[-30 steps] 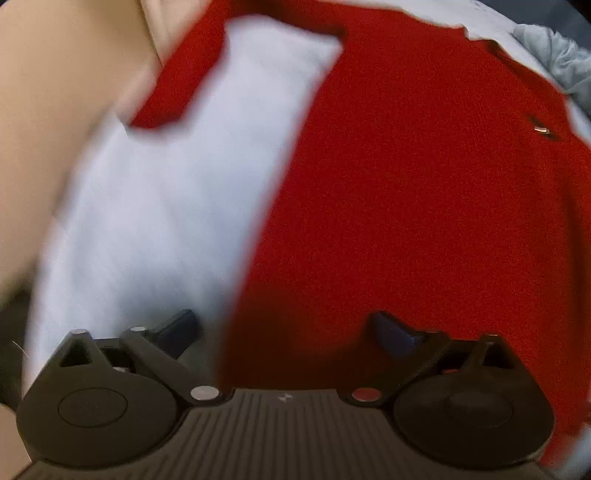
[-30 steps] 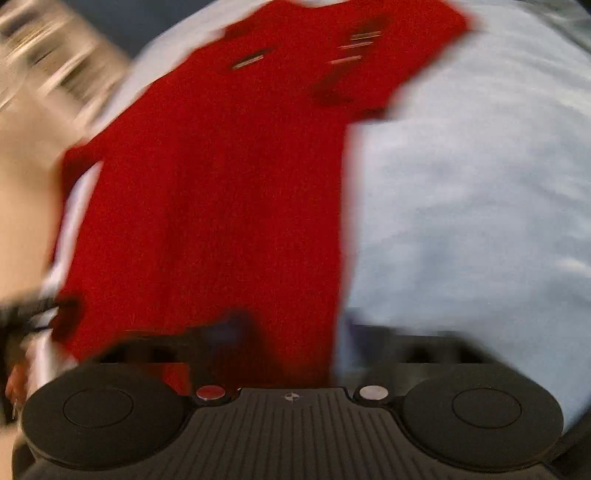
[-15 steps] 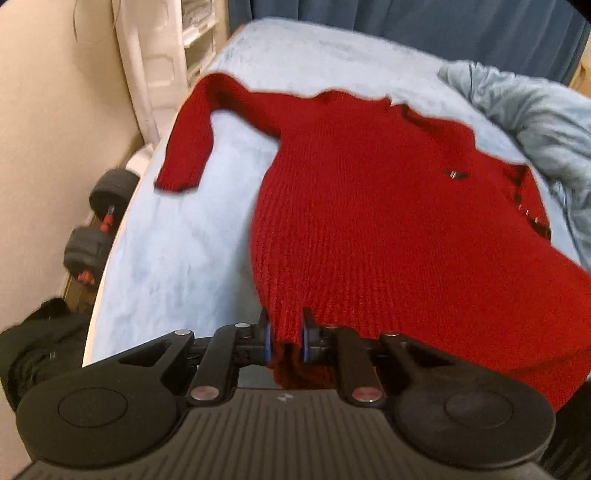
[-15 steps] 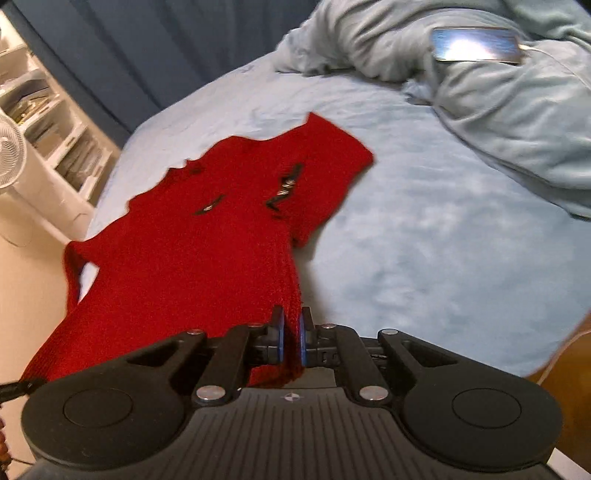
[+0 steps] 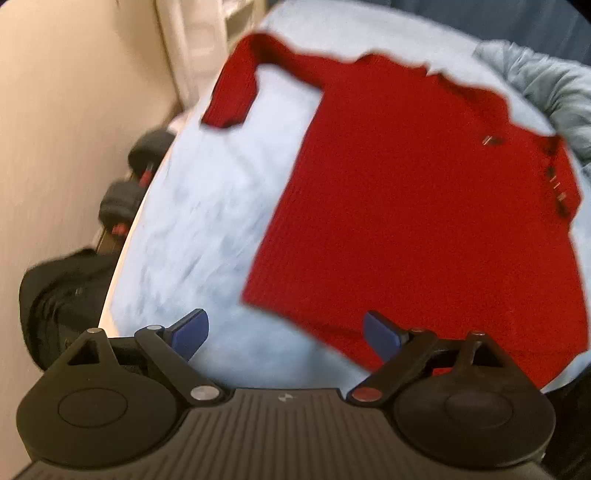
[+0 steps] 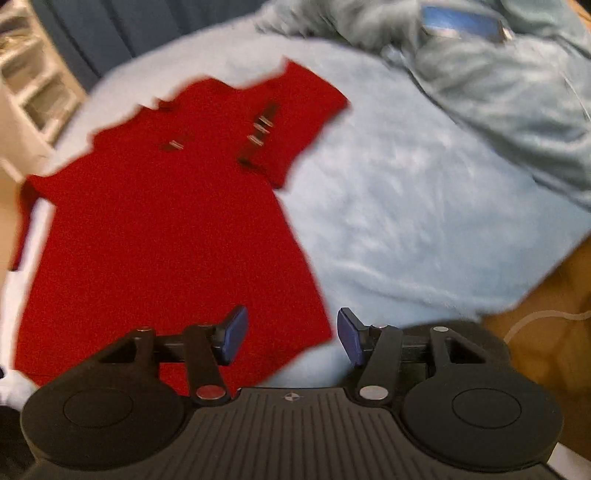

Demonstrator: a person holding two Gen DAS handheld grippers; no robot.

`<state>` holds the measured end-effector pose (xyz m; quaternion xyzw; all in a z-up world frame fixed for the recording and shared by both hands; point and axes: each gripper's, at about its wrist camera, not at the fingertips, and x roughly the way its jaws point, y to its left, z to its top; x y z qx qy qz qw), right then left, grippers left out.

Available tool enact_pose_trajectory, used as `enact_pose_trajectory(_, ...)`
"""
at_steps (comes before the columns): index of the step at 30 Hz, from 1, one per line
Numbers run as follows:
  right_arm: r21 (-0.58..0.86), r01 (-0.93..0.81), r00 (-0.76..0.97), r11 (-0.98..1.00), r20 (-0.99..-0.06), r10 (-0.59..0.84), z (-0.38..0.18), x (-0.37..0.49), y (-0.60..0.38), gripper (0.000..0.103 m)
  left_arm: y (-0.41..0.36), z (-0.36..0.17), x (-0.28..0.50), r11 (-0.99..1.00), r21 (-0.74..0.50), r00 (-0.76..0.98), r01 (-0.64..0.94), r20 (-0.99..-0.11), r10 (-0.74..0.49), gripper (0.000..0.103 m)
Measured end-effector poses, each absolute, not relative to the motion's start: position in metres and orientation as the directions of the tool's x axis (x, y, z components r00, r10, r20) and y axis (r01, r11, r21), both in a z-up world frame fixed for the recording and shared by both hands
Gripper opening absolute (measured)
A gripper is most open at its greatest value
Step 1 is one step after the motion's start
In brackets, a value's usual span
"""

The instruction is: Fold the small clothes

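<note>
Left wrist view, left to right: beige wall, one black bag [image 5: 62, 295] on the floor, two dark dumbbell ends [image 5: 136, 177] beside the bed edge, then the pale blue bed cover [image 5: 207, 206] with one red sweater [image 5: 406, 206] lying flat on it. One sleeve [image 5: 236, 92] stretches out to the left and bends down at the cuff. One small metal fastener shows on the chest, a row of more at the right edge, too blurred to count. One crumpled blue-grey blanket [image 5: 546, 85] sits at far right. Left gripper [image 5: 286, 334]: jaws have just been opening, now spread wide, nothing between them, hem of the sweater just past the right fingertip. Frame is motion-blurred. Right wrist view, left to right: one white shelf unit [image 6: 33, 85], the same red sweater [image 6: 155, 229] flat on the bed cover [image 6: 406, 221], four metal fasteners [image 6: 258, 129] visible, one alone and three in a row, then the blanket [image 6: 498, 92] heaped at upper right with one blue flat object [image 6: 461, 22] on top, identity unclear. Right gripper [image 6: 291, 336]: jaws have just been opening, now about half apart, empty, sweater's lower corner lying below them.
</note>
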<state>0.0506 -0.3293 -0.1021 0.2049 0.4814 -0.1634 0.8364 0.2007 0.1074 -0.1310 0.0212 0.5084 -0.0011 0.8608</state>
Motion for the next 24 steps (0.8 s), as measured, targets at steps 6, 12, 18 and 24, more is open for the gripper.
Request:
enact_pose_trajectory(6, 0.245, 0.330, 0.623, 0.912, -0.782, -0.015, -0.053, 0.041, -0.286, 0.066, 0.068, -0.090, 0.171, 0.999, 0.009, 0.622, 0.032, -0.783, -0.012, 0.103)
enact_pose_trajectory(12, 0.223, 0.280, 0.672, 0.934, -0.740, -0.025, -0.039, 0.033, -0.261, 0.069, 0.048, -0.070, 0.149, 0.997, 0.003, 0.636, 0.071, -0.771, -0.043, 0.103)
enact_pose_trajectory(18, 0.208, 0.253, 0.679, 0.945, -0.734, -0.020, -0.034, 0.039, -0.251, 0.072, 0.049, -0.067, 0.156, 0.998, 0.011, 0.646, 0.057, -0.763, -0.028, 0.103)
enact_pose_trajectory(24, 0.207, 0.285, 0.650, 0.936, -0.759, -0.030, -0.045, 0.051, -0.256, 0.073, 0.053, -0.075, 0.174, 0.998, 0.027, 0.626, 0.049, -0.780, -0.010, 0.103)
